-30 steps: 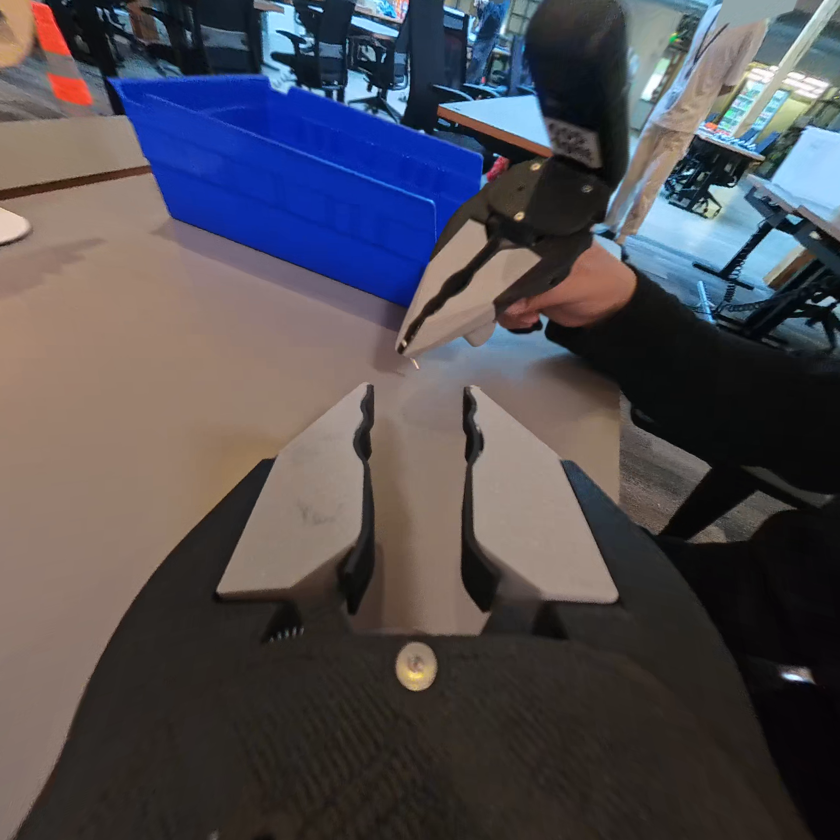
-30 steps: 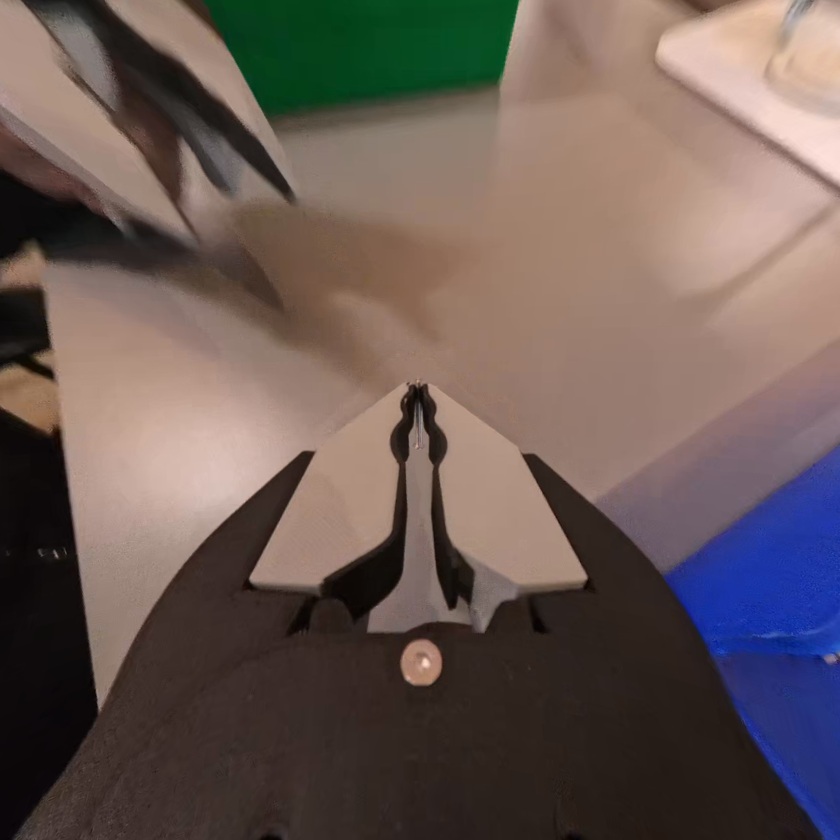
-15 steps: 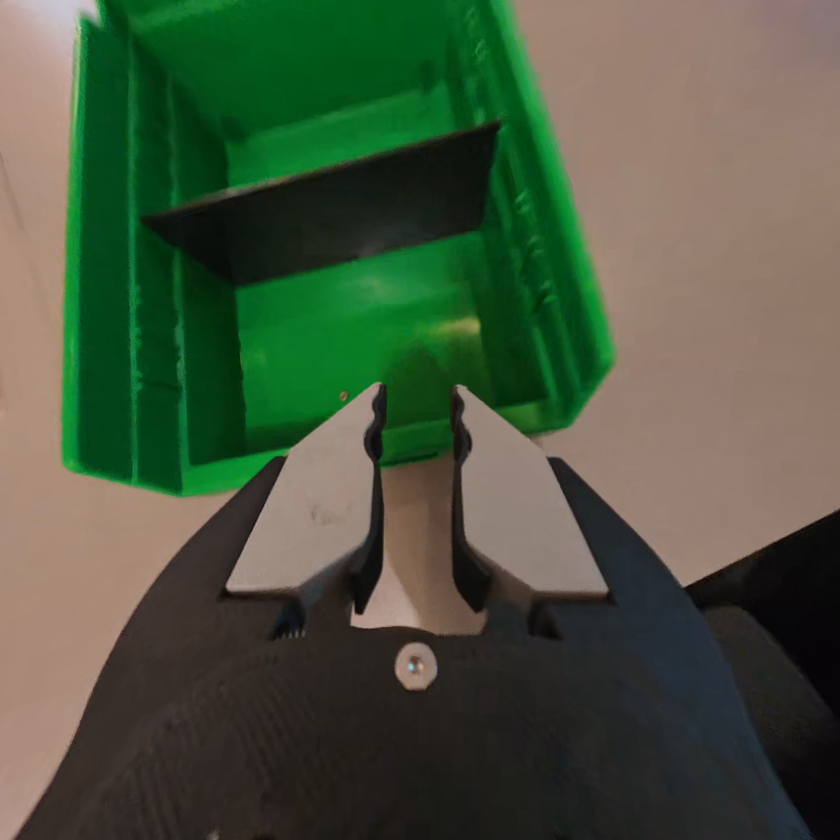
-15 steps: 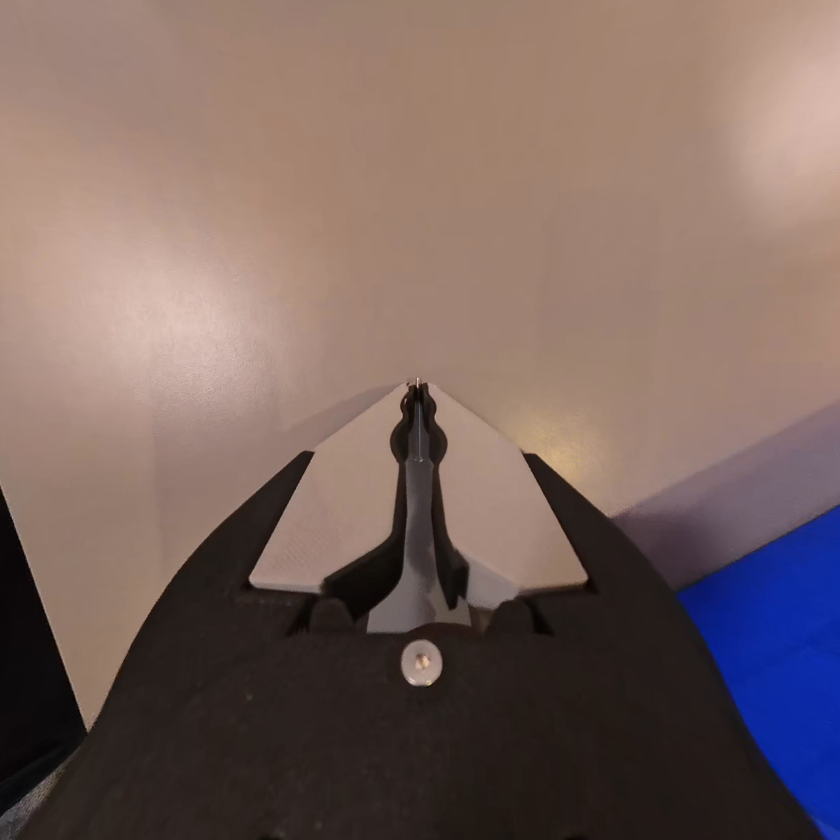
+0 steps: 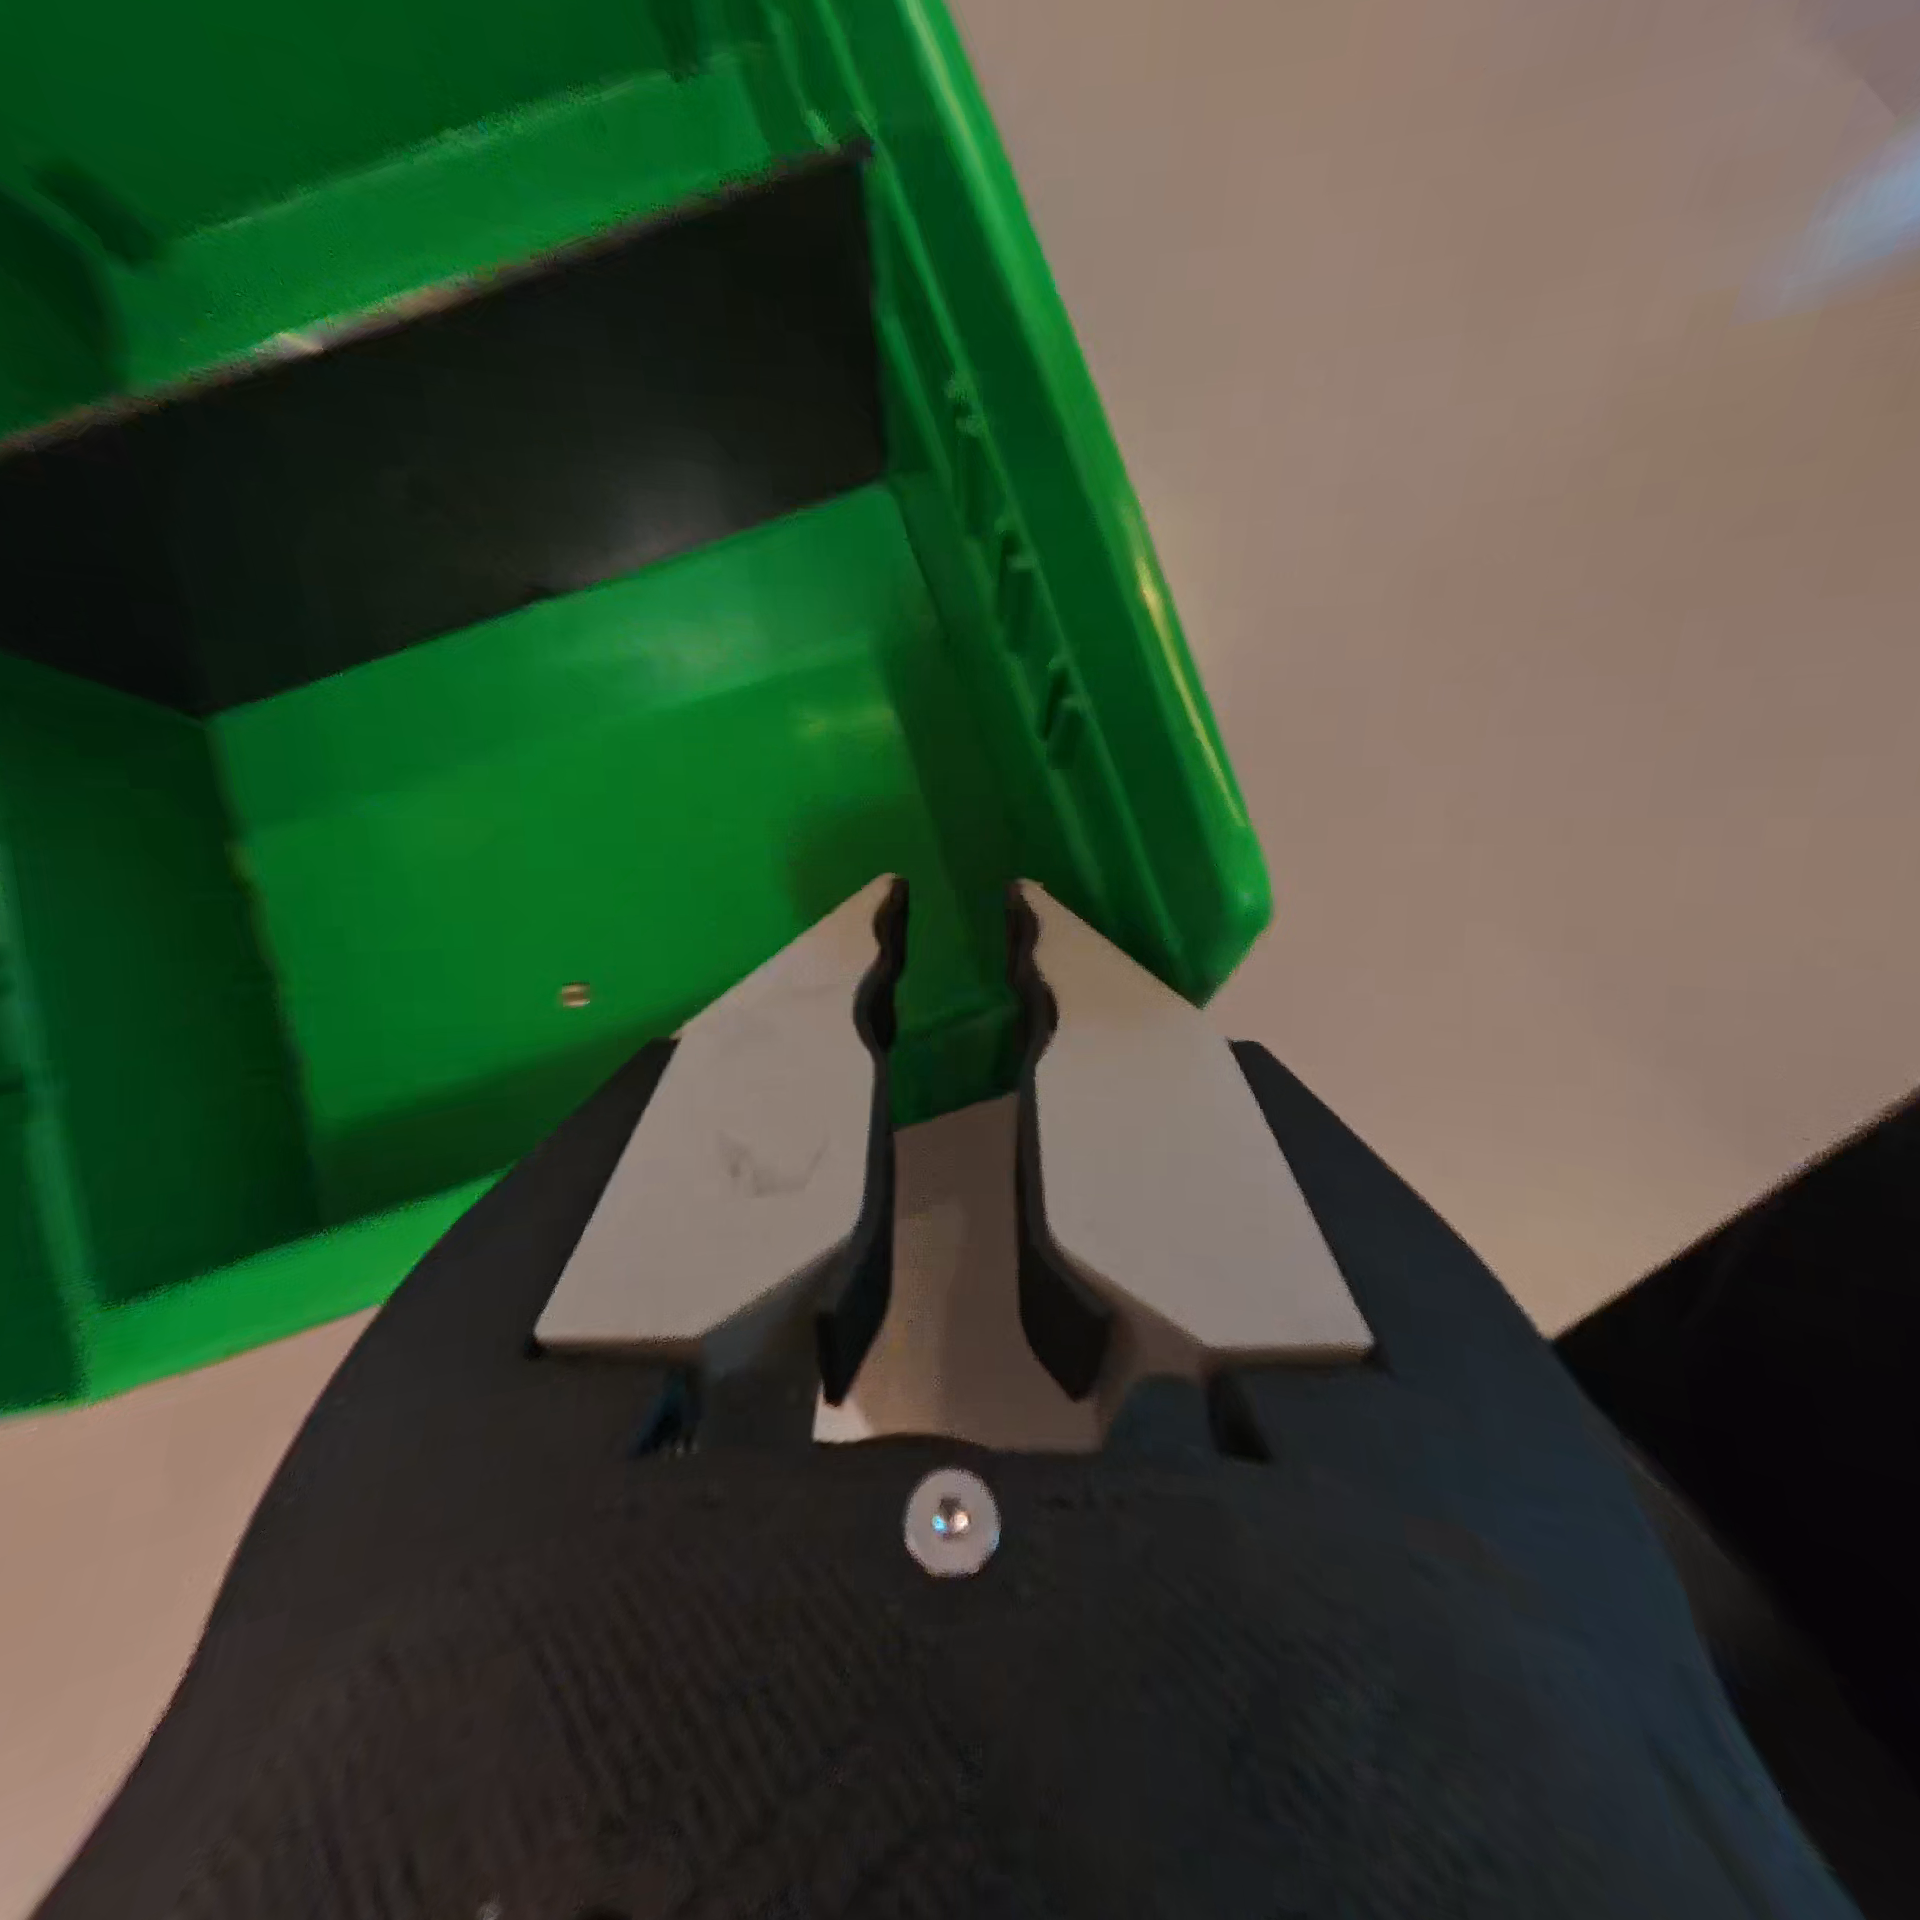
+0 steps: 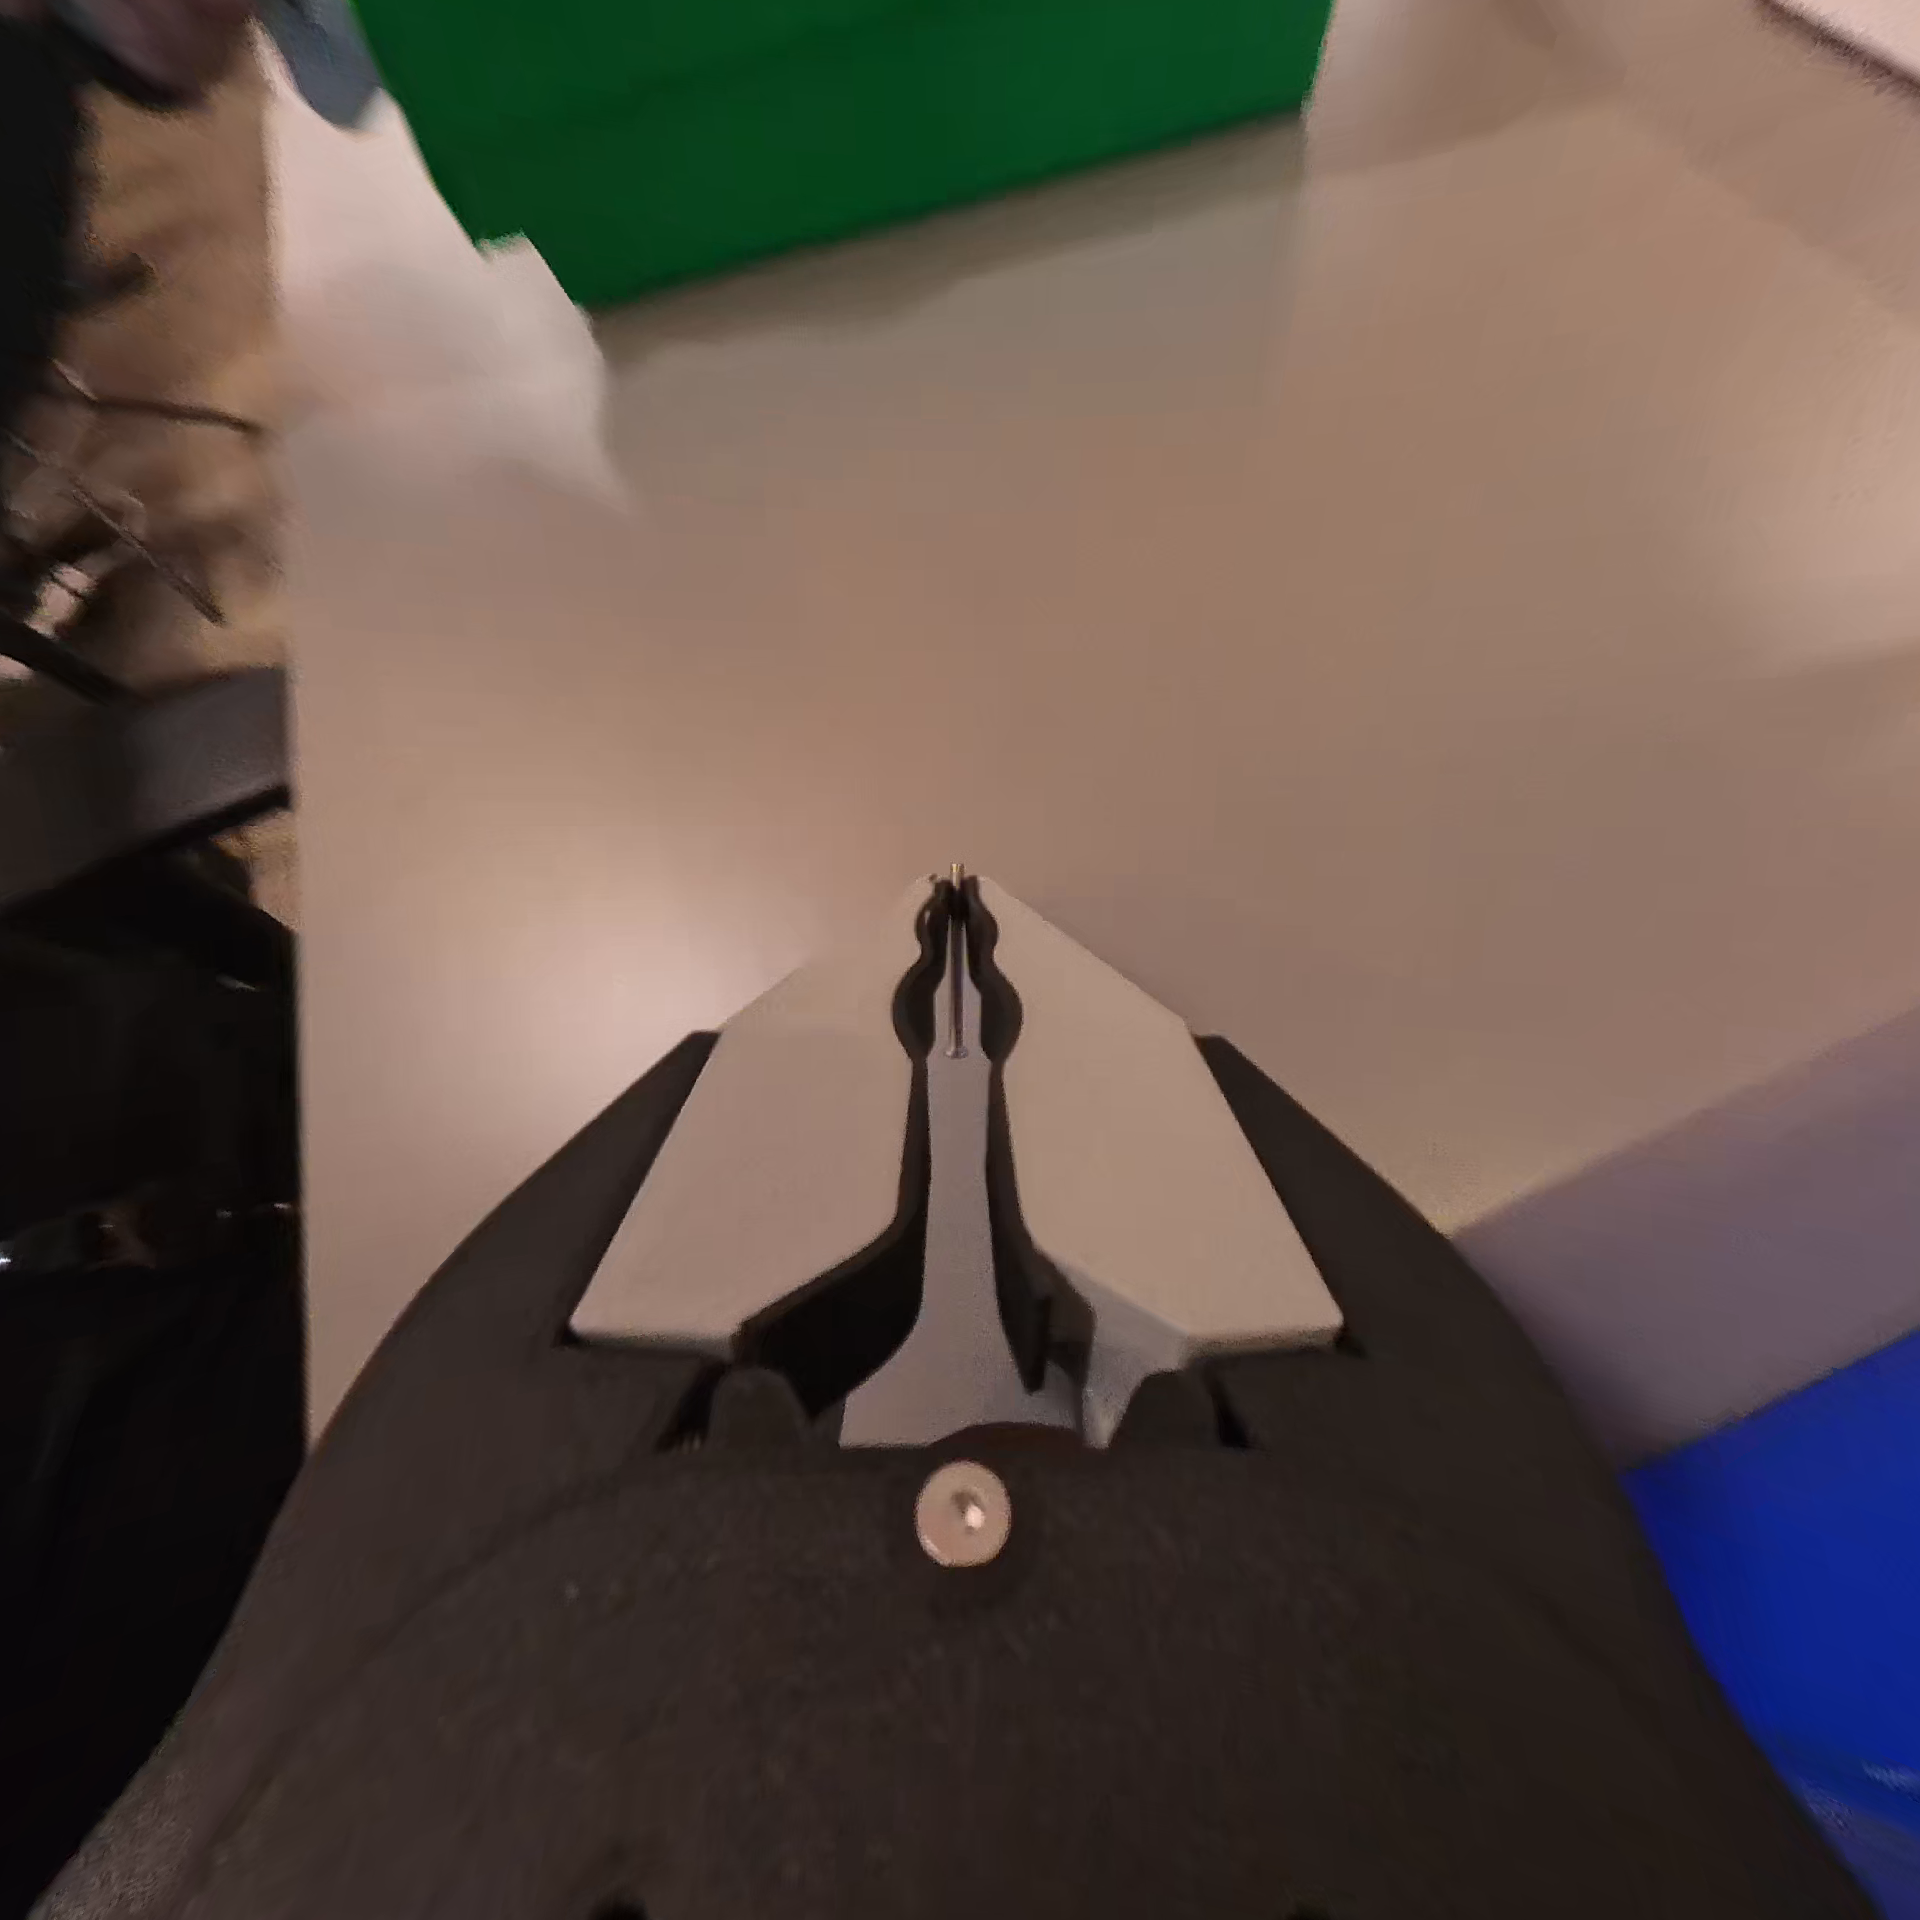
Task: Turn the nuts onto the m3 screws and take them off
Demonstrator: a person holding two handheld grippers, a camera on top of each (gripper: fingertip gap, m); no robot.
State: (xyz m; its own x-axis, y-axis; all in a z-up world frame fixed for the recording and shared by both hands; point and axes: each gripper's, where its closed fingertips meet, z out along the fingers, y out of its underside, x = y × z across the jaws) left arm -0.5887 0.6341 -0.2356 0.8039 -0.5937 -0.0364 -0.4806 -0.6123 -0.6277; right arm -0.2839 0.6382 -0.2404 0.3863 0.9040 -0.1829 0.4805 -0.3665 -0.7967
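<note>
My left gripper [image 5: 956, 894] is open and empty, its tips over the near right corner of a green bin [image 5: 1049, 582]. A small metal nut [image 5: 574, 995] lies on the bin's floor, left of the tips. A black divider [image 5: 436, 499] crosses the bin. My right gripper [image 6: 954, 883] is shut on a thin m3 screw [image 6: 955, 966], which lies along the gap between the fingers with its tip just past them. It hovers above the bare table [image 6: 1039, 623]. The green bin also shows in the right wrist view [image 6: 831, 125], far ahead.
A blue bin [image 6: 1808, 1538] sits at the lower right of the right wrist view. The table edge and a dark floor area [image 6: 125, 1039] are at the left. A blurred pale shape [image 6: 436, 343], probably my left gripper, is at the upper left. The gap from one gripper's tips to the other's is roughly 30 cm.
My left gripper swung from facing the right gripper to the green bin, then moved closer over its near right corner. My right gripper kept the screw and tilted up, bringing the green bin into view.
</note>
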